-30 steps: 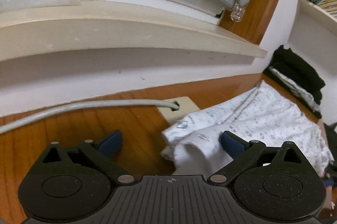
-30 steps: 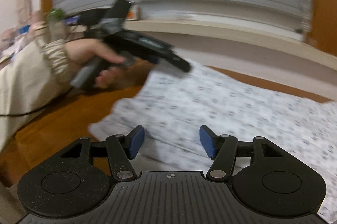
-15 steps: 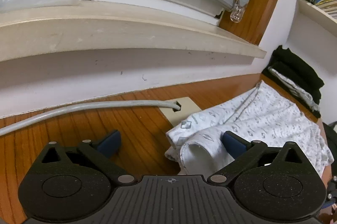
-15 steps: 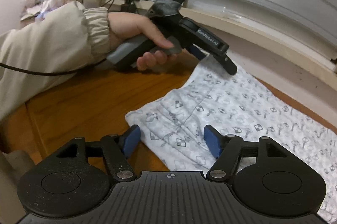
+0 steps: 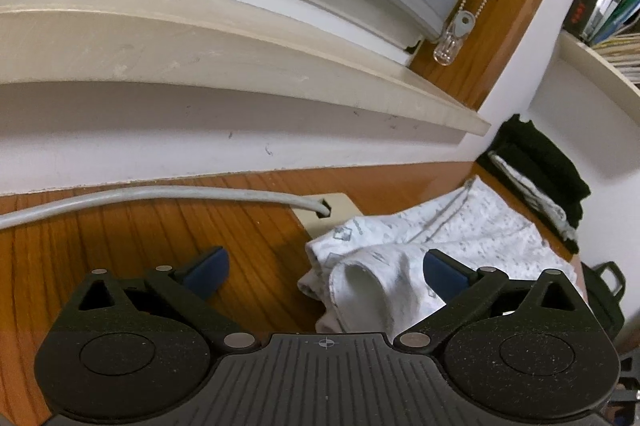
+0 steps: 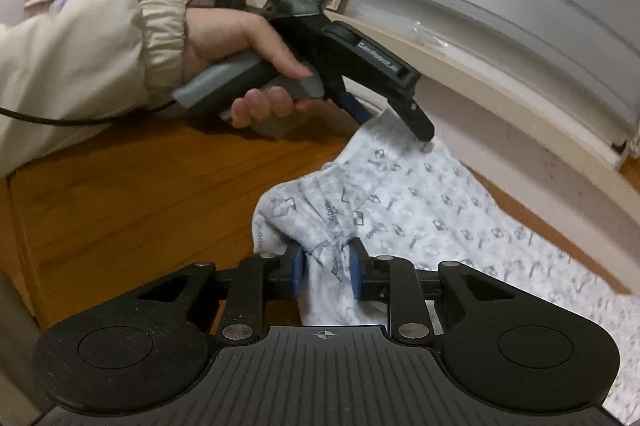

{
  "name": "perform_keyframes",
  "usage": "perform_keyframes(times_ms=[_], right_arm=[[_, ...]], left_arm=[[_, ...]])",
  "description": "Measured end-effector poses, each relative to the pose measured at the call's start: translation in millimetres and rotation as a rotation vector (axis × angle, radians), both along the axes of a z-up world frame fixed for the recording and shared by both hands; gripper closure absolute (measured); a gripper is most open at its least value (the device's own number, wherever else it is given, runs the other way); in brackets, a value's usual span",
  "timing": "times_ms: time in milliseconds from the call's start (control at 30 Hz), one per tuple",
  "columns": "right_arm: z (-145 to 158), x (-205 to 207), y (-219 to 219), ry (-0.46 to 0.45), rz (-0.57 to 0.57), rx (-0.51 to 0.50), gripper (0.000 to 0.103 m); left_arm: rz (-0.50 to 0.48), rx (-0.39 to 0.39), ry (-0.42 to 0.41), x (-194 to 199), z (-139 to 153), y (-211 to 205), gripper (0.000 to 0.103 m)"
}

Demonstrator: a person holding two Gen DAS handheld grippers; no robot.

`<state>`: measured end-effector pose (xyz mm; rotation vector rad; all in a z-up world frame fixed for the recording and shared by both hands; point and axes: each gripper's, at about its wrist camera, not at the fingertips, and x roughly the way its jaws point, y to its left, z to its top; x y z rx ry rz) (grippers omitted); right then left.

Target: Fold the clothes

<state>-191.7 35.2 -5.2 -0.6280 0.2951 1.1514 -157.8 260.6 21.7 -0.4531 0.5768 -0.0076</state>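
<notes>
A white garment with small grey print [image 6: 400, 193] lies on the wooden table [image 6: 120, 193]. The right gripper [image 6: 326, 272] pinches its near corner; the left gripper [image 5: 324, 266] spreads wide over its far corner.

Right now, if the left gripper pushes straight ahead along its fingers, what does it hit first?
Probably the patterned garment: its bunched edge lies between the open left gripper fingers, toward the right one. Beyond that, bare wooden table, then the wall. Depth is uncertain in this fisheye view.

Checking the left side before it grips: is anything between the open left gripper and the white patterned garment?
Nothing visible: the left gripper is open, and the bunched edge of the white patterned garment already lies between its blue pads.
</notes>
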Motion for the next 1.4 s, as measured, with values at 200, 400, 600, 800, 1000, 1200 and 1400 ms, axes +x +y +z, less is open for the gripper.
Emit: perform_keyframes(times_ms=[200, 400, 600, 800, 1000, 1200, 1400], right_arm=[[-5.6, 3.0, 6.1, -0.102, 0.026, -0.01, 0.057], [-6.6, 23.3, 9.0, -0.032, 0.035, 0.0, 0.073], [-11.2, 27.2, 14.9, -0.079, 0.024, -0.018, 0.084], [3.2, 37.9, 1.1, -0.105, -0.005, 0.069, 0.087], [47.6, 70.0, -47.2, -0.124, -0.068, 0.209, 0.087], [84.7, 113.9, -134.0, -0.174, -0.223, 0.306, 0.087], [78.9, 170.7, -232.5, -0.139, -0.483, 0.384, 0.087]], left_arm=[[-0.024, -0.002, 0.023, -4.9, 2.2, -6.4, 0.004], [-0.077, 0.049, 0.033, -8.4, -0.8, -25.2, 0.035], [-0.097, 0.052, 0.04, -8.0, -4.8, -37.7, 0.081], [-0.099, 0.063, -0.024, 11.3, 28.3, -61.2, 0.087], [-0.104, 0.08, -0.102, 34.5, 68.9, -88.2, 0.088], [-0.173, 0.111, -0.174, 94.6, 113.6, -142.7, 0.088], [-0.293, 0.158, -0.175, 214.9, 135.7, -243.8, 0.074]])
